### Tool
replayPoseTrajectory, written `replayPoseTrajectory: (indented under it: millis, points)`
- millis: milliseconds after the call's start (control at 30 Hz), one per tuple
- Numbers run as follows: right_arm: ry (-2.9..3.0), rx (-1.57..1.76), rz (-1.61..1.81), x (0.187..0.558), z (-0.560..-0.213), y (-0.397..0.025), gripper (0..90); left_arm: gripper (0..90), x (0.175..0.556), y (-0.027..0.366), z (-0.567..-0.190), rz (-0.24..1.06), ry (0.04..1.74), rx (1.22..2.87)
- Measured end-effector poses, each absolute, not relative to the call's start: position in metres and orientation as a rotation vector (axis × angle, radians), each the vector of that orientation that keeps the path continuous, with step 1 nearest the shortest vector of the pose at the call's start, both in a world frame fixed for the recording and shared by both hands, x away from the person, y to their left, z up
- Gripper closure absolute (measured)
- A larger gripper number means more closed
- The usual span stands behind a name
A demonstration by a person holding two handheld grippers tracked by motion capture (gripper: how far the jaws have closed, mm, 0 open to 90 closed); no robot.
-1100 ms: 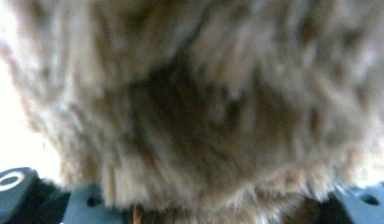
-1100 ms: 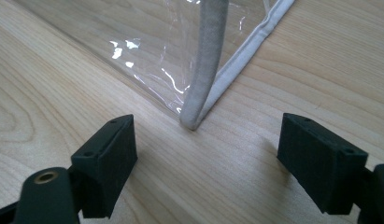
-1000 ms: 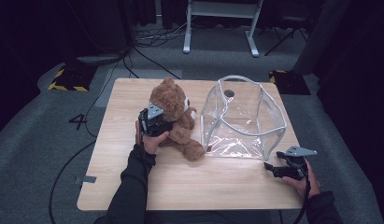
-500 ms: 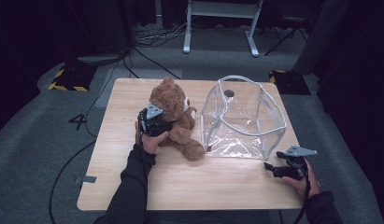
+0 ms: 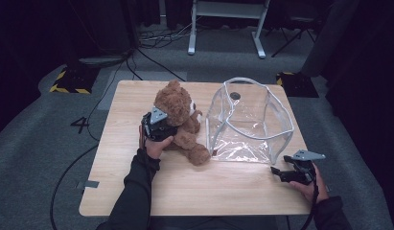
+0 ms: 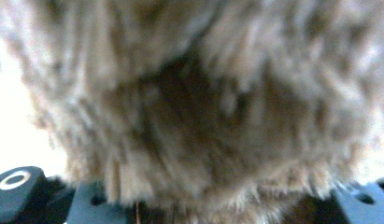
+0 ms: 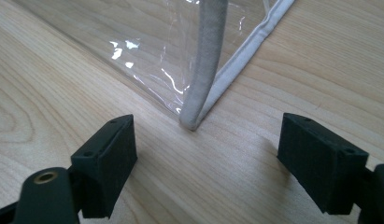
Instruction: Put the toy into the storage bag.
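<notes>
A brown teddy bear (image 5: 179, 108) sits upright near the middle of the wooden table (image 5: 209, 191). My left gripper (image 5: 158, 127) is pressed against the bear's left side. In the left gripper view, blurred fur (image 6: 203, 116) lies between jaws that stand wide apart, so the gripper is open around the bear. A clear plastic bag (image 5: 249, 120) with white piping stands open to the right of the bear. Near the bag's front right corner, my right gripper (image 5: 280, 173) is open just above the table. Its jaws point at the bag's corner seam (image 7: 203, 70) without touching it, with nothing held in my right gripper (image 7: 206, 158).
The table's front and right edges are close to the right hand. Beyond the table lie grey carpet, cables, a white stand's legs (image 5: 223, 28) and yellow-black floor blocks (image 5: 67, 84).
</notes>
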State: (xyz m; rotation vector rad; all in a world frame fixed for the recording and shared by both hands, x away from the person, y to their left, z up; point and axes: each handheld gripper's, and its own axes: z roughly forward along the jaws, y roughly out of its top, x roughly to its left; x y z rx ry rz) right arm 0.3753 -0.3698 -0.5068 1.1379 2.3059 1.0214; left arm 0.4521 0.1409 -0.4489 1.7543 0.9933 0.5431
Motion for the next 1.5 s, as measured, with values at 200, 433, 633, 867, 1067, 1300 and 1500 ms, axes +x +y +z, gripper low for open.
replayPoseTrajectory:
  millis: [200, 433, 633, 867, 1067, 1300, 1500]
  points:
    - [2.306, 1.138, 1.022, 0.375, -0.507, -0.370, 19.5, 51.4, 0.447, 0.145, -0.445, 0.534, 0.996, 1.709]
    - [2.306, 1.136, 1.021, 0.375, -0.507, -0.370, 19.6, 51.9, 0.439, 0.145, -0.433, 0.575, 0.984, 1.669]
    - [2.306, 1.134, 1.022, 0.375, -0.507, -0.370, 19.8, 51.9, 0.433, 0.143, -0.415, 0.610, 0.942, 1.663]
    - [2.306, 1.134, 1.022, 0.375, -0.507, -0.370, 19.8, 52.1, 0.434, 0.143, -0.387, 0.646, 0.903, 1.649]
    - [2.305, 1.135, 1.022, 0.375, -0.507, -0.370, 19.8, 52.0, 0.437, 0.139, -0.361, 0.677, 0.862, 1.631]
    - [2.306, 1.136, 1.022, 0.375, -0.507, -0.370, 19.8, 52.0, 0.443, 0.128, -0.333, 0.694, 0.834, 1.608]
    - [2.305, 1.137, 1.021, 0.375, -0.507, -0.370, 19.7, 52.0, 0.452, 0.118, -0.311, 0.719, 0.797, 1.619]
